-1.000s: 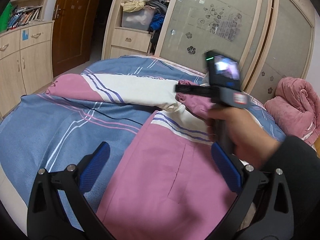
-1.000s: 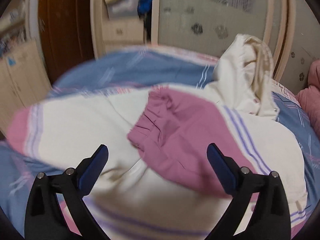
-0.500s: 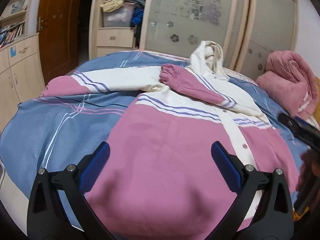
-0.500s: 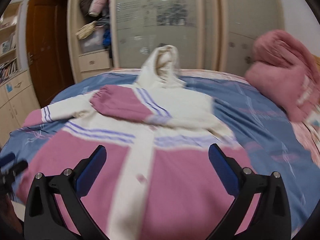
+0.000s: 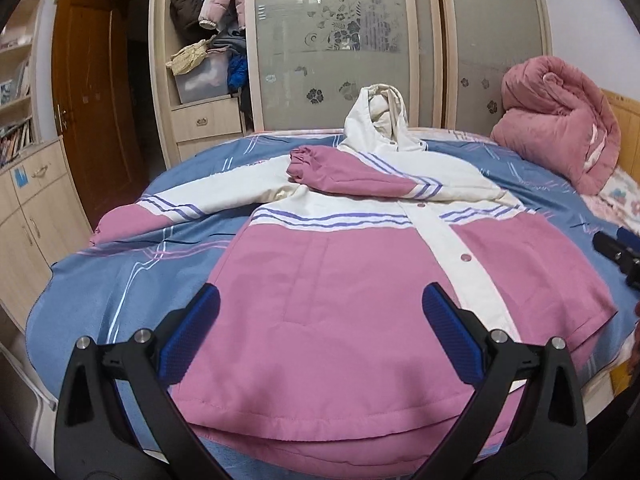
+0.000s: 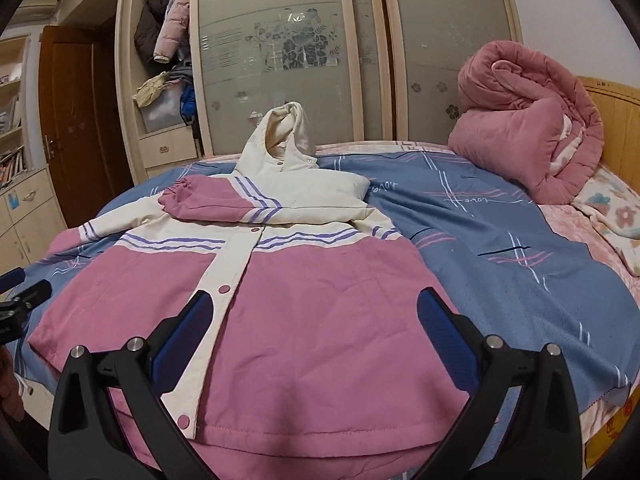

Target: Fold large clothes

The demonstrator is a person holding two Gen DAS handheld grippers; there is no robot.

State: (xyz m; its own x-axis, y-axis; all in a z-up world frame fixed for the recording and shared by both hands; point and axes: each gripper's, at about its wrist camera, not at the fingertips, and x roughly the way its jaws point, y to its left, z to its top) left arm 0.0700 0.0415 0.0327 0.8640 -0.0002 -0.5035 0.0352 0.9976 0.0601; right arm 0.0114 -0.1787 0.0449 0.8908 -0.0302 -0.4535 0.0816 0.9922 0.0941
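Here, the left gripper [image 5: 320, 336] hangs wide open, holding nothing, above the near hem of the pink-and-cream jacket [image 5: 340, 280]. The jacket lies flat, front up, along the bed's [image 6: 500, 248] near edge, one sleeve [image 5: 352, 176] folded across its chest. The right gripper [image 6: 312, 332] also gapes empty over the hem.

Right tool [image 5: 618, 254] cut off at frame edge; jacket [image 5: 340, 300] hem behind fingers.

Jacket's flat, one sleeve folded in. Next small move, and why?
Probably send the left tongs, open and empty, to the outstretched sleeve: it lies out on the bedsheet, while the other sleeve is already folded across the jacket.
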